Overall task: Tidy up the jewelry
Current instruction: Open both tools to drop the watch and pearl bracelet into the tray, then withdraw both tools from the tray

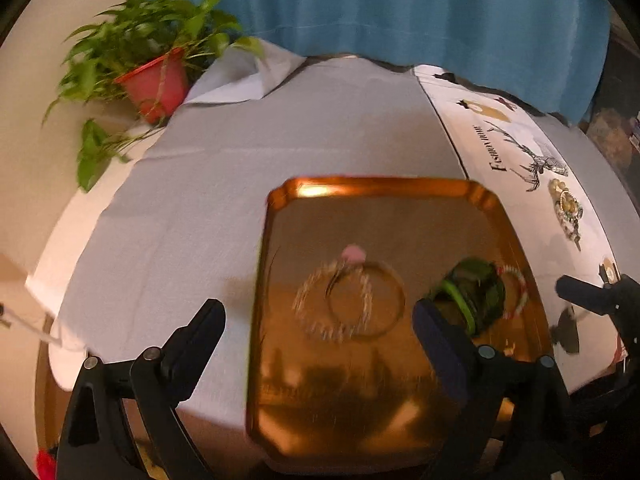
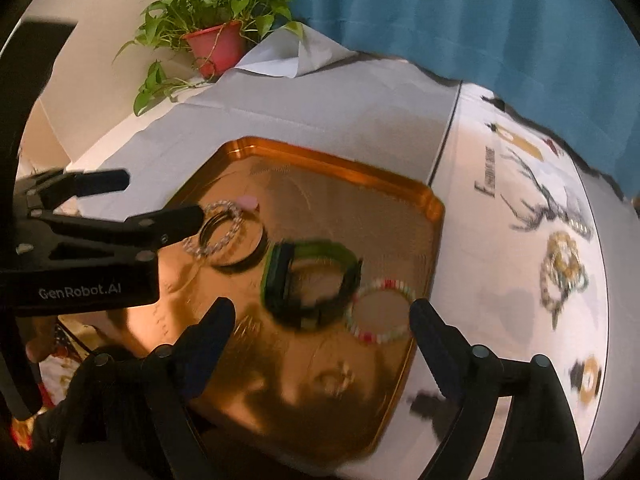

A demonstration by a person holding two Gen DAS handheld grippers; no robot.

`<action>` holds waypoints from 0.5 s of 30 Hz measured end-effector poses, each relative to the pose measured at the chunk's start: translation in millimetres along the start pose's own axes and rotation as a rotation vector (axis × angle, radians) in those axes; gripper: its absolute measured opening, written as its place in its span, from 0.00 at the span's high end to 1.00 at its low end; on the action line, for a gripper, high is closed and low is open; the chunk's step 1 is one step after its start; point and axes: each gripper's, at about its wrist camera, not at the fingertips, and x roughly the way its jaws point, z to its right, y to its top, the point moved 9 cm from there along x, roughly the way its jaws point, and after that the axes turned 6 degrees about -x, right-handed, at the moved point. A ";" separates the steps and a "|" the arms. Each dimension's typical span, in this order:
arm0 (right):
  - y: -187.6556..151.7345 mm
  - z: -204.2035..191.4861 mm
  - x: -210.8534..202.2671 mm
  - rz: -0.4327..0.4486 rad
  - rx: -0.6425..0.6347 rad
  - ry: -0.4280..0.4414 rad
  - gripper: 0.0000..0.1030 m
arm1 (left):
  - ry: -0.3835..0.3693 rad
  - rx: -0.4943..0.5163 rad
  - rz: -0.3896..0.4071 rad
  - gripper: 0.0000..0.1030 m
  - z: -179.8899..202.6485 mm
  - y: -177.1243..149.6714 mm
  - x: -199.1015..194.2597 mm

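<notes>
Bracelets [image 1: 348, 300] lie on the tray [image 1: 380, 188] between the left gripper's [image 1: 320, 320] released jaws, untouched.

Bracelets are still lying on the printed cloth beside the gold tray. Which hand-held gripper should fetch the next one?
Probably the right hand-held gripper: it is open over the gold tray's edge nearest the bead bracelets; the left hand-held gripper is farther away.

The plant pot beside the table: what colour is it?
Red; the plant pot shows best in the right wrist view.

Two wrist fisheyes, close above, angled steeply down past their fingers, sharing the copper tray [image 1: 280, 200] [image 2: 400, 182].
</notes>
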 end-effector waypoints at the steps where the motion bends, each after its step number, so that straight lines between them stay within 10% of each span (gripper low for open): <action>1: -4.9 -1.2 -6.3 -0.001 0.008 0.001 0.14 | 0.000 -0.012 -0.002 0.09 -1.1 -5.7 -5.3; 15: -83.1 -32.1 -136.6 0.068 0.041 -0.071 0.14 | -0.020 -0.078 0.030 0.09 3.2 -110.4 -121.0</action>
